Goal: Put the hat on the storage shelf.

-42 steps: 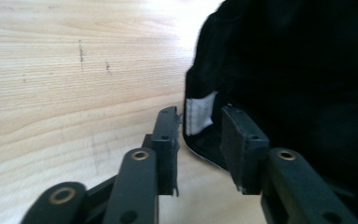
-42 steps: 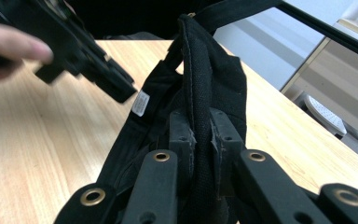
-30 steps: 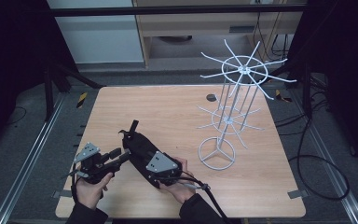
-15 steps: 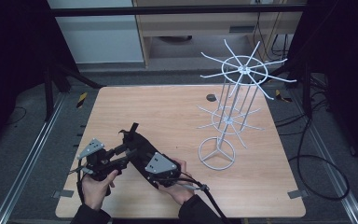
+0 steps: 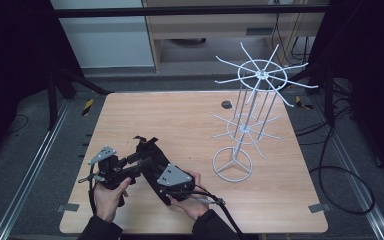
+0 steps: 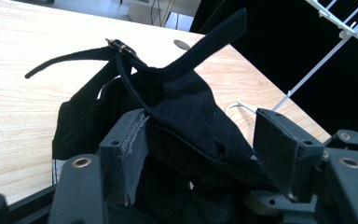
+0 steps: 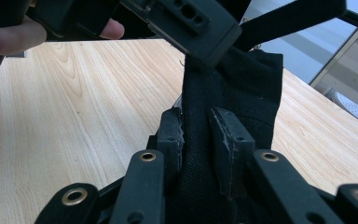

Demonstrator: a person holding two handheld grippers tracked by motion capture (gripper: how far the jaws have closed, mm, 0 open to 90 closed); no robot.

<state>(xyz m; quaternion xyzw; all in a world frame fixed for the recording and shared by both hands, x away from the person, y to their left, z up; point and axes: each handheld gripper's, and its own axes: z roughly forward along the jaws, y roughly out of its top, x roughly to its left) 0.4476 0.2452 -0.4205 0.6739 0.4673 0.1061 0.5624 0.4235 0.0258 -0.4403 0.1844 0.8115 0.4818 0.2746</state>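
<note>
Moved since the earlier frames: left gripper (image 5: 139, 162) has come in from the left against the black cap (image 5: 152, 165), which had been held by the right gripper (image 5: 162, 186) alone; judged, a two-handed hold is being set up, perhaps to carry the cap to the wire rack (image 5: 250, 115).

High view: cap low over the near-left part of the counter (image 5: 190, 125), between the two grippers, its strap end poking up. Rack stands well apart at the right, on its ring base. Small dark disc (image 5: 226, 104) near the far edge.

Left gripper view: fingers (image 6: 126, 144) stand wide apart, cap cloth bulging between them and touching the left one; nothing pinched yet. Adds the buckle (image 6: 121, 46) and back strap (image 6: 205, 42), not legible from above.

Right gripper view: fingers (image 7: 226, 140) nearly closed, clamping a fold of cap cloth. Adds the grip itself, plus the other gripper close overhead.
</note>
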